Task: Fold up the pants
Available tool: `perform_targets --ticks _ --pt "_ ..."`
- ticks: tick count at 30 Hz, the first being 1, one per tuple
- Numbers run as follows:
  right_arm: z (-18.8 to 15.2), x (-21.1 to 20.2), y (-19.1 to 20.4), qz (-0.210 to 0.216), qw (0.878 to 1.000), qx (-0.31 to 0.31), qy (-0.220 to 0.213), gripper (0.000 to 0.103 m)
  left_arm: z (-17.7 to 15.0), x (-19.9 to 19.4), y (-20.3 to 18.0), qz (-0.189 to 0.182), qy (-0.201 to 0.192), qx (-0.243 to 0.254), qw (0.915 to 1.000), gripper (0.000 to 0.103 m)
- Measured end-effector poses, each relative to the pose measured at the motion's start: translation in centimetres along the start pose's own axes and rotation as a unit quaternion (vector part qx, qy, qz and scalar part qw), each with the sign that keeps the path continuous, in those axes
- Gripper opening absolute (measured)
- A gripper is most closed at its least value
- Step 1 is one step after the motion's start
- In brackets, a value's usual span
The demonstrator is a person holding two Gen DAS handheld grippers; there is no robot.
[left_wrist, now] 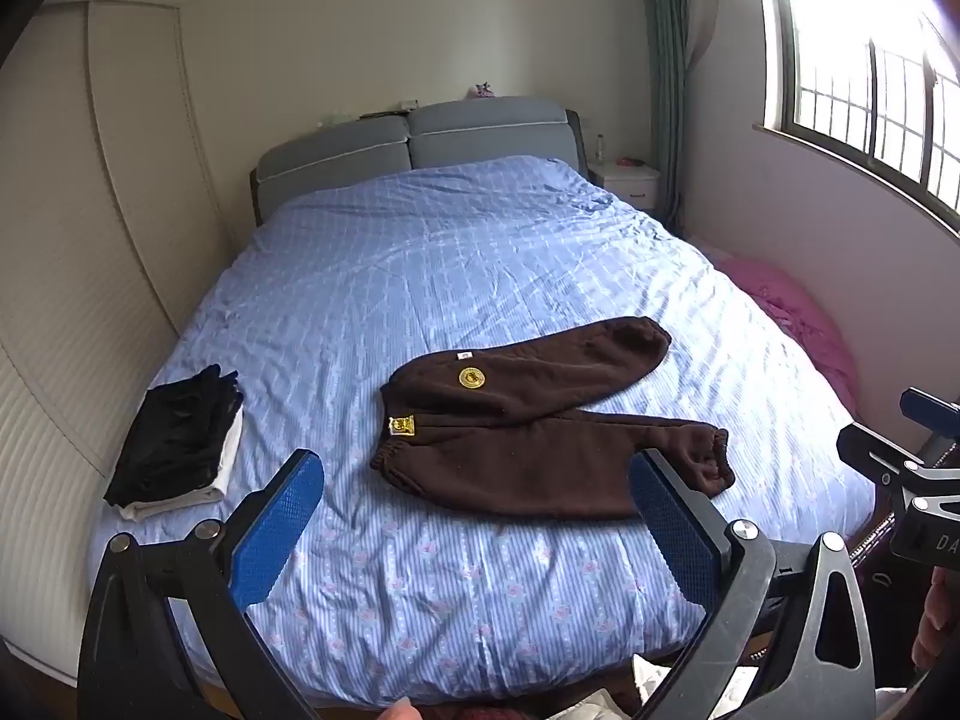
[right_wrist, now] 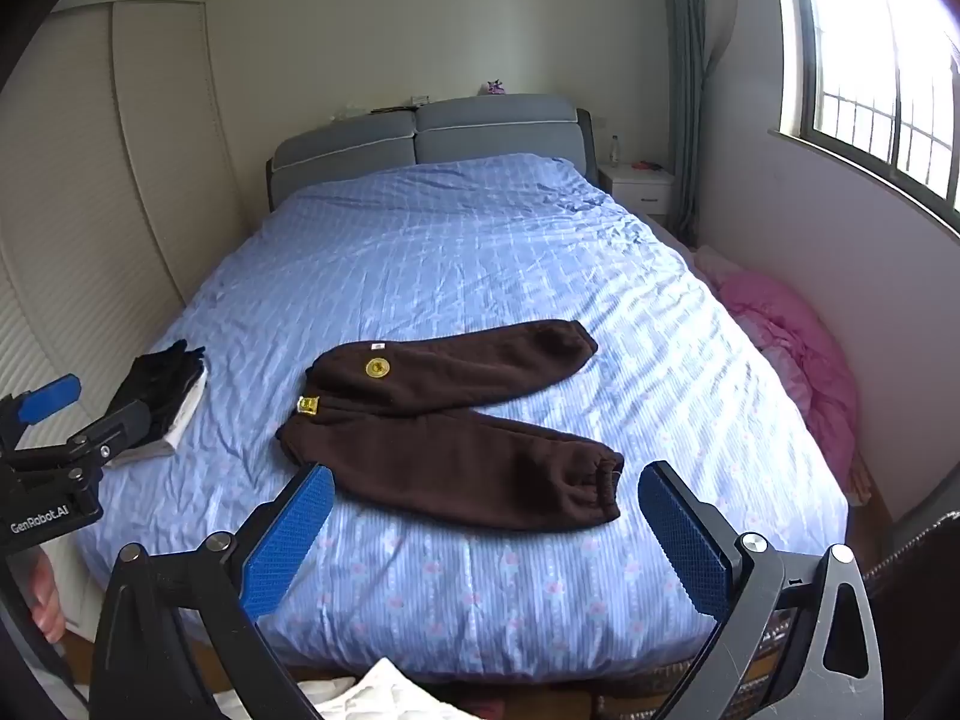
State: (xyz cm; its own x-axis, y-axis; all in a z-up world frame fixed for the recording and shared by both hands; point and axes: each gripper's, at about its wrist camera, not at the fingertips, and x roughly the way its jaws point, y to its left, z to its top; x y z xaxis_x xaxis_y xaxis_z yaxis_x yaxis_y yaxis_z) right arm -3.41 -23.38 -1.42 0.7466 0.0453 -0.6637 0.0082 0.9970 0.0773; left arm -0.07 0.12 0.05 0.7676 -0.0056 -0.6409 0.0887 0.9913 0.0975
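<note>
Blue-quilted bed [left_wrist: 420, 276] under brown pants [left_wrist: 540, 420], window [left_wrist: 870, 90] at right

The left gripper's right finger [left_wrist: 678, 531] is covering part of the brown pants [left_wrist: 540, 420]. Small items on the headboard [right_wrist: 420, 132] are staying too tiny to identify.
</note>
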Motion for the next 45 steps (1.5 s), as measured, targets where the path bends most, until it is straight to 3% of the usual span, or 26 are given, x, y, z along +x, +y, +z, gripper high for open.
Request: perform_targets --ticks 10,45 --pt "0.3 -0.1 -0.5 -0.005 1.0 -0.001 -0.012 0.103 0.4 0.8 0.6 -0.016 0.004 -0.005 0.9999 0.103" --pt "0.9 -0.3 0.0 -0.009 1.0 -0.005 -0.025 0.103 0.7 -0.2 0.6 0.005 -0.028 -0.005 0.9996 0.103"
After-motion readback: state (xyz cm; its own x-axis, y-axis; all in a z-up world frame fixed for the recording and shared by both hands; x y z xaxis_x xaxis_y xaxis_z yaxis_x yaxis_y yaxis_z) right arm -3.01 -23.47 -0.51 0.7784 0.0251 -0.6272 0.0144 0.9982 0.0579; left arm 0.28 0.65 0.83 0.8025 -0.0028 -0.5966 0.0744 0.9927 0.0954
